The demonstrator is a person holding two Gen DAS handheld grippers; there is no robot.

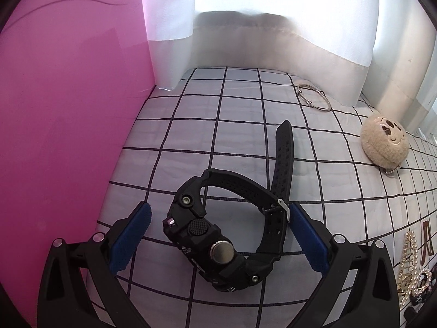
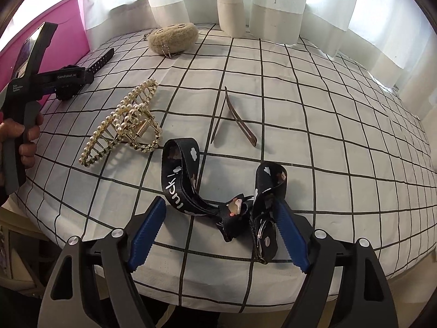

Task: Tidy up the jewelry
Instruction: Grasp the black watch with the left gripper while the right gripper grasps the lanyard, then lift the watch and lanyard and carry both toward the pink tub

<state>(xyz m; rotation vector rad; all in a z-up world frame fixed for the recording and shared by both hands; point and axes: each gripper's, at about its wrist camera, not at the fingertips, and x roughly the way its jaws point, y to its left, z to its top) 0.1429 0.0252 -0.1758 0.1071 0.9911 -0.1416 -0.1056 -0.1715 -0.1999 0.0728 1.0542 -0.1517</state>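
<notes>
Left gripper (image 1: 218,235): jaws apart, straddling black watch (image 1: 215,243), not clamped.
Watch strap axis: runs forward-right, away from gripper.
Right gripper (image 2: 220,232): apart, around lanyard (image 2: 218,199).

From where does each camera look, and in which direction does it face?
Left wrist: sits on the left gripper, looks down at the black watch between its open fingers; beyond, a pink box.
Right wrist: sits on the right gripper, looks down at the black strap; a hand shows.
Shared: watch, plush toy, pearl hair clip.
</notes>
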